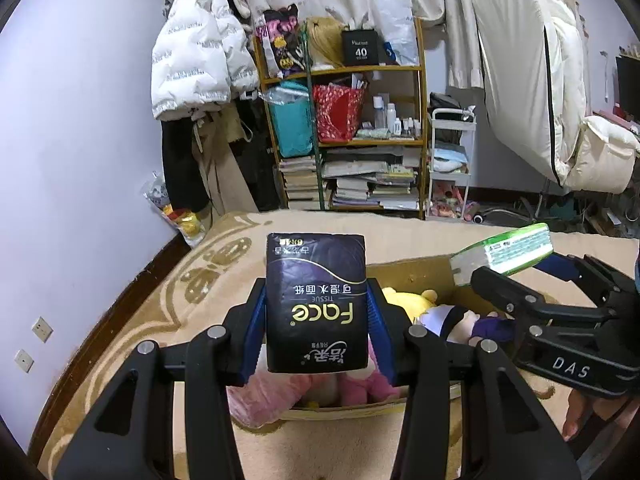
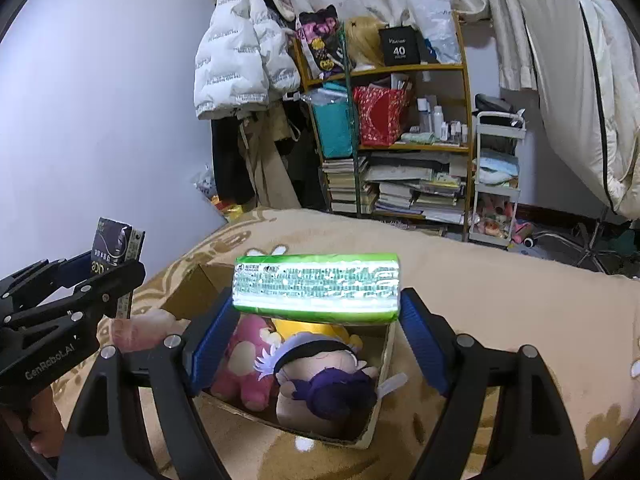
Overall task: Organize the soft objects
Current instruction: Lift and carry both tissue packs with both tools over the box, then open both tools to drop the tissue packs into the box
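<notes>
My left gripper (image 1: 317, 320) is shut on a black tissue pack (image 1: 317, 300) marked "Face", held upright above an open cardboard box (image 1: 420, 272) on the bed. My right gripper (image 2: 316, 320) is shut on a green tissue pack (image 2: 317, 288), held crosswise above the same box (image 2: 372, 420). The box holds plush toys: a pink one (image 2: 248, 360), a yellow one (image 2: 304, 326) and a doll with purple hair (image 2: 328, 384). The right gripper with its green pack (image 1: 504, 252) shows at the right of the left wrist view. The left gripper with its black pack (image 2: 110, 246) shows at the left of the right wrist view.
The box sits on a tan patterned blanket (image 1: 160, 320) covering the bed. Beyond the bed stand a wooden shelf (image 1: 360, 120) full of books and bags, a white cart (image 1: 450, 160), hanging coats (image 1: 200, 60) and a white duvet (image 1: 532, 80). A wall (image 1: 80, 140) runs along the left.
</notes>
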`<state>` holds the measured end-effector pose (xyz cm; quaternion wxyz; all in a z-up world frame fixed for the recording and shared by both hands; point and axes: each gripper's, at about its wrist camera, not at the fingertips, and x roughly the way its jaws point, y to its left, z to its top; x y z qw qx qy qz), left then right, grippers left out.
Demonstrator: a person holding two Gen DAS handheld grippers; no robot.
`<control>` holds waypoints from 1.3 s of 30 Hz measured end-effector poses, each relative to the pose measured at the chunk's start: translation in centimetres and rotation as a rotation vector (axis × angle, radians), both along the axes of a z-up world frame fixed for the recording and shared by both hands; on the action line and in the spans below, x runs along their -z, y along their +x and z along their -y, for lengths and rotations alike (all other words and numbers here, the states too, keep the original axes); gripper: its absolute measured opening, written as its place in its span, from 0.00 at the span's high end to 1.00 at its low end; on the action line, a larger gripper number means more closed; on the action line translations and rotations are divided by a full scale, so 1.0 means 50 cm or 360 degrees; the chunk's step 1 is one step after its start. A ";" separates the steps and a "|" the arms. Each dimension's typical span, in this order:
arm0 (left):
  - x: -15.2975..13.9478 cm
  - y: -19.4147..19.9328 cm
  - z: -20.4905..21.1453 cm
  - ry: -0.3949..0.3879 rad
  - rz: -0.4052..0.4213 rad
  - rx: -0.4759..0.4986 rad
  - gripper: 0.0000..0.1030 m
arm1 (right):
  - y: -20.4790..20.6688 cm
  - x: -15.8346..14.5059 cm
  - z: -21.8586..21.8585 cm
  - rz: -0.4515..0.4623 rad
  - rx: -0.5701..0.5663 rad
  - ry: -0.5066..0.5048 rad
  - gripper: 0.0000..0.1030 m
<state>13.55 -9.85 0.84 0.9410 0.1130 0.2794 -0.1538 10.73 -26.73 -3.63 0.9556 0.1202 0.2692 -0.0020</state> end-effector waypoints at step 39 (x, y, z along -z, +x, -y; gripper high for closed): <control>0.016 0.019 -0.041 -0.0052 -0.0152 -0.0084 0.20 | 0.020 0.052 -0.058 -0.0043 -0.0255 -0.0085 0.15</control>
